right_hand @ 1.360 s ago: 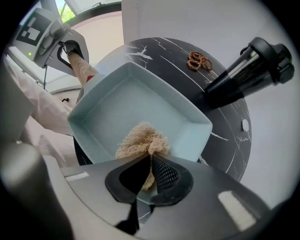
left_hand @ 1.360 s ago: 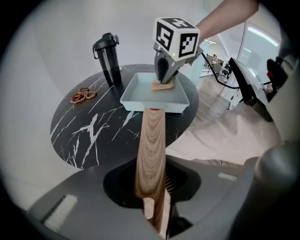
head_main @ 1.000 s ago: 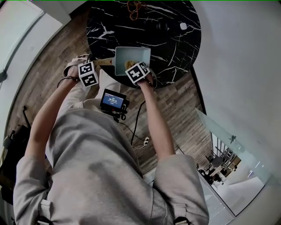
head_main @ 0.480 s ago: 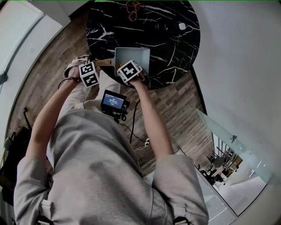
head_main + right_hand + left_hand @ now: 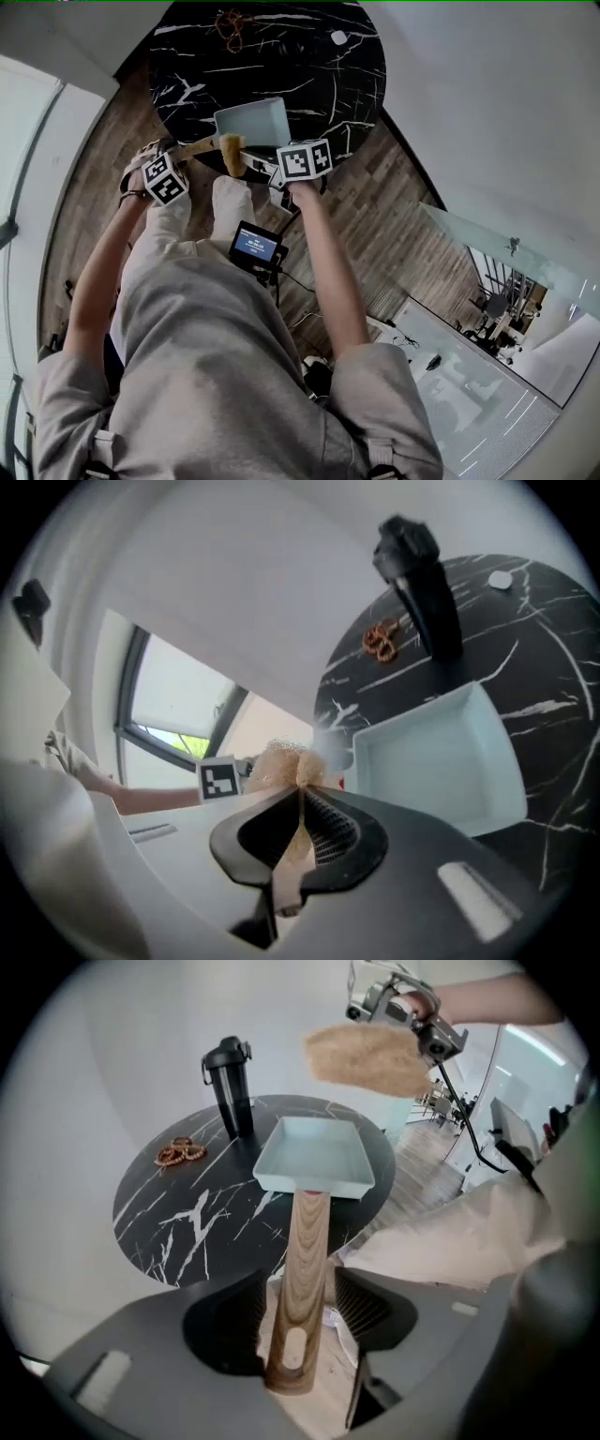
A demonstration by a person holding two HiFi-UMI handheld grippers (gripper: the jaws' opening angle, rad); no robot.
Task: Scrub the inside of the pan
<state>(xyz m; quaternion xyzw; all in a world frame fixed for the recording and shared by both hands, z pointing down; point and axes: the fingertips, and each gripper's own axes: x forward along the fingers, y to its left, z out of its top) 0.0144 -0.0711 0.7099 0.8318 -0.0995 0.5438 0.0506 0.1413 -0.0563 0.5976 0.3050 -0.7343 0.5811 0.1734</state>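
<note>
A pale blue rectangular pan sits at the near edge of the round black marble table. Its wooden handle sticks out towards me and lies between the jaws of my left gripper. Those jaws have just been opening and now stand off the handle with small gaps. My right gripper is shut on a tan mesh scrubber. It holds the scrubber in the air above the pan's near side, clear of the pan.
A black flask stands at the table's far side. A brown pretzel-shaped thing and a small white thing lie near it. A small screen device rests on my lap. Wooden floor surrounds the table.
The right gripper has lifted out of the pan with the scrubber and rolled over. The left gripper has stayed at the handle. The head view has shifted left.
</note>
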